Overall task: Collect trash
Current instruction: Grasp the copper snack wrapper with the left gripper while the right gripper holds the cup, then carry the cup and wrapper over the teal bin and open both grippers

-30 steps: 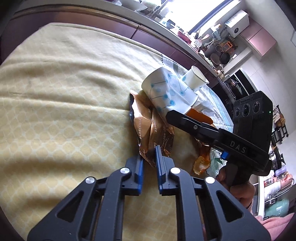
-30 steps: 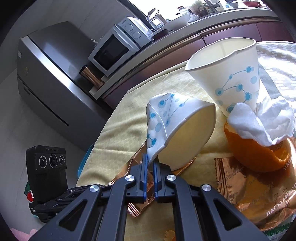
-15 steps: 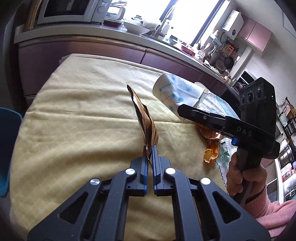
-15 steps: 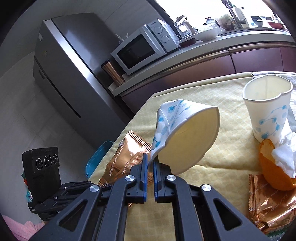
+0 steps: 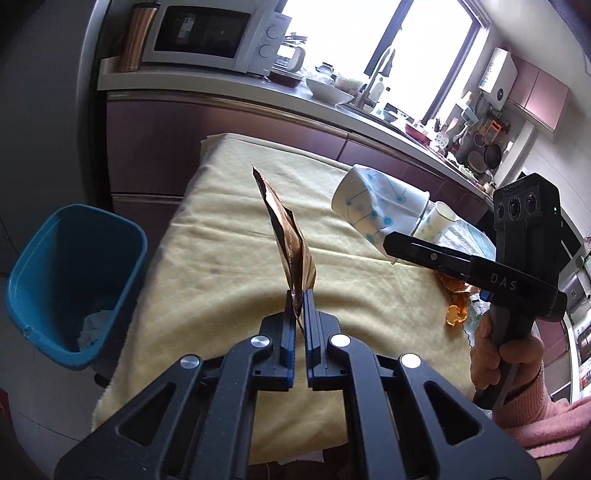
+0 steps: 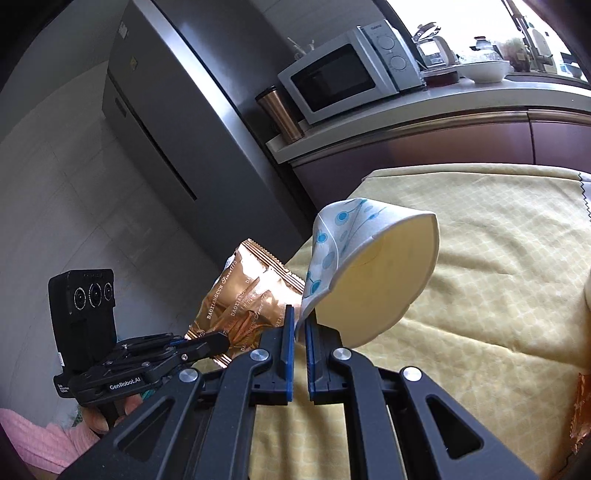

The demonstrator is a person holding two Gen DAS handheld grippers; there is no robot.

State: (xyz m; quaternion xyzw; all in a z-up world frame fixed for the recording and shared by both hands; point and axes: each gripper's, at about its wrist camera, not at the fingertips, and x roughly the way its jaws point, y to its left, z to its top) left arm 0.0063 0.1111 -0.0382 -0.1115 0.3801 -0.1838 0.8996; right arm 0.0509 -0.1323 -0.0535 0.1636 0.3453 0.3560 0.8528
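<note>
A bin [image 5: 74,280] is seen at the frame's left, beside the table [image 5: 229,258]; behind the table a counter [image 5: 221,92] is set, with a microwave [image 5: 210,35] on it.

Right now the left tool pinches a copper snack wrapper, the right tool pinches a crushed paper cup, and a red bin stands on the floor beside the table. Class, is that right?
Not quite: the bin is blue, as the left wrist view shows. The left tool does pinch the copper snack wrapper, and the right tool the crushed paper cup.

My left gripper [image 5: 300,297] pinches a crinkled copper foil wrapper [image 5: 286,232] mid-frame, a blue plastic bin [image 5: 74,280] at left.
</note>
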